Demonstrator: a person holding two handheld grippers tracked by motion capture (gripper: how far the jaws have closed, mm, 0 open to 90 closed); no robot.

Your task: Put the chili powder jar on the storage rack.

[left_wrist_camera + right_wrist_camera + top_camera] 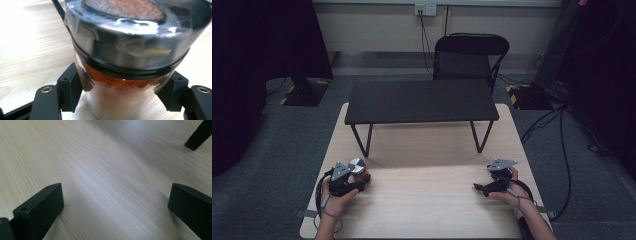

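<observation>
A glass spice jar (125, 57) with a shiny metal lid and orange powder inside stands on the light wooden table (432, 205). It sits near the table's front left (357, 167). My left gripper (122, 93) is shut on the jar, one black jaw pressed on each side of its glass body below the lid. In the high view the left gripper (361, 179) is held by a hand at the table's front left. My right gripper (115, 205) is open over bare wood, with nothing between its jaws. It is held low at the front right (478, 187).
A low black stand (419, 100) on thin angled legs spans the back half of the table; one leg foot (198, 135) lies ahead of the right gripper. A black folding chair (469, 57) stands behind the table. Cables run over the floor at the right (562, 145).
</observation>
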